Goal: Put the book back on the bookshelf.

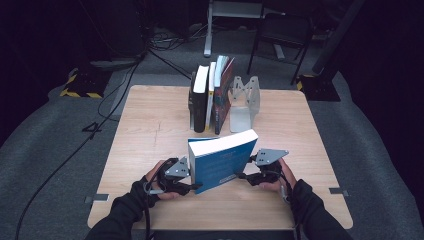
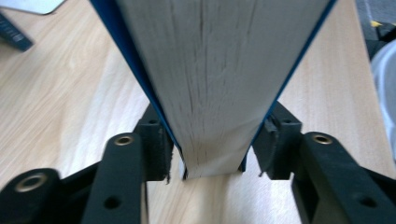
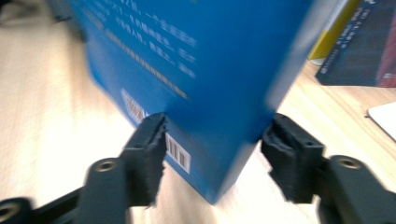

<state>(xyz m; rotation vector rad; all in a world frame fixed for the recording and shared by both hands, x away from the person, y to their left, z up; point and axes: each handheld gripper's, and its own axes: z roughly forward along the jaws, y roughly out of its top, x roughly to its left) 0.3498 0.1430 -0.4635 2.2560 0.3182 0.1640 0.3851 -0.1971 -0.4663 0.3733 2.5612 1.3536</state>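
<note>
Blue paperback book (image 1: 222, 162) stands upright on the wooden tabletop (image 1: 150, 125), near the person's edge, tilted slightly, white page block on top, back cover with a barcode facing the camera in the high view. It sits between the two grippers, well apart from the book row behind it.

Left gripper (image 1: 192, 187) — at the book's lower left corner. In the left gripper view (image 2: 212, 161) the page edge of the book (image 2: 210, 84) runs up between the two black jaws; both blue covers lie against the inner faces of the pads, so the jaws look clamped on the book across its thickness.

Right gripper (image 1: 243, 176) — at the book's lower right side. In the right gripper view (image 3: 212, 154) the jaws straddle the lower spine corner of the book (image 3: 196, 70). The left pad overlaps the back cover beside the barcode; the right pad stands just off the spine edge, a thin gap showing. Jaws apart around the book, not pressing. View is motion-blurred.

Behind — a row of upright books (image 1: 210, 95) held in a metal bookend (image 1: 190, 102), with a second silver bookend (image 1: 245, 102) just beside them on the right. Both hands (image 1: 277, 185) wear dark sleeves.
</note>
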